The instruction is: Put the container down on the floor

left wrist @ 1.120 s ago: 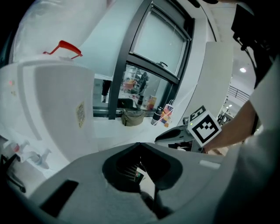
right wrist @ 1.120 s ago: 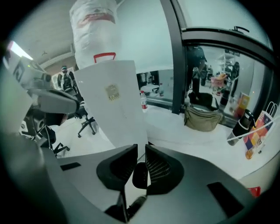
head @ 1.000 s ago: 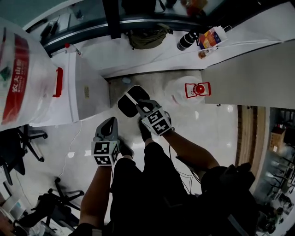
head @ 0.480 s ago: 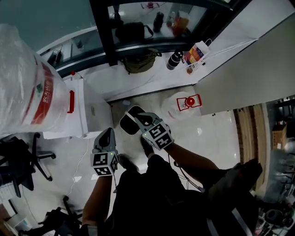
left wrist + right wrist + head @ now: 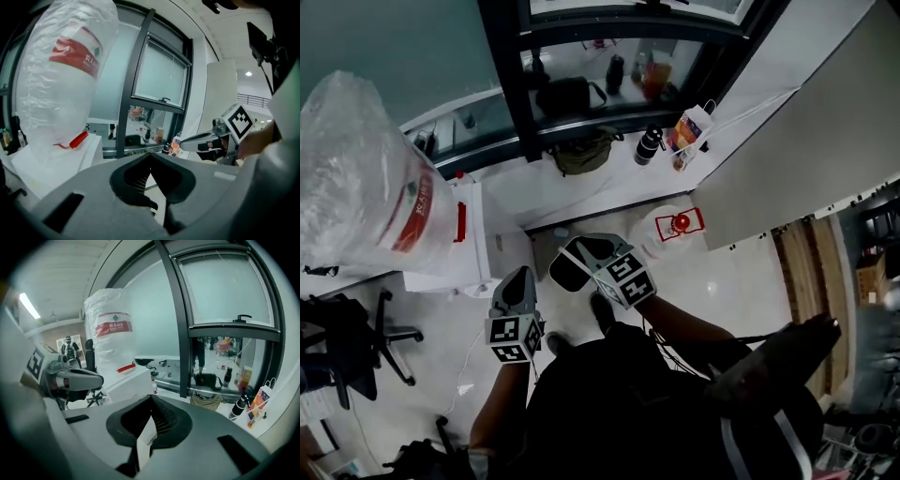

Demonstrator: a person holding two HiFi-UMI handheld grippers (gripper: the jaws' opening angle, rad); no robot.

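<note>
The container (image 5: 667,236), a pale translucent jug with a red fitting on top, stands on the floor just beside the corner of the grey partition (image 5: 787,141). It is well apart from both your grippers, and from above you can't tell whether anything is in it.

To your left, a big water bottle (image 5: 366,178) wrapped in crinkled film, with a red label showing, stands on a white dispenser (image 5: 483,234) (the film hides whatever is inside). On the white ledge by the window sit a printed paper bag (image 5: 689,131), a dark flask (image 5: 648,144) and an olive bag (image 5: 586,150). None of them shows its contents.

Your left gripper (image 5: 522,274) has its jaws brought together with nothing between them. Your right gripper (image 5: 567,262) has just been closing, and its jaws meet on nothing.

Your own dark clothing covers the floor below the grippers in the head view. In each gripper view the gripper's own grey body blocks the lower half, hiding the floor there. The things behind the glass are too small to name.
</note>
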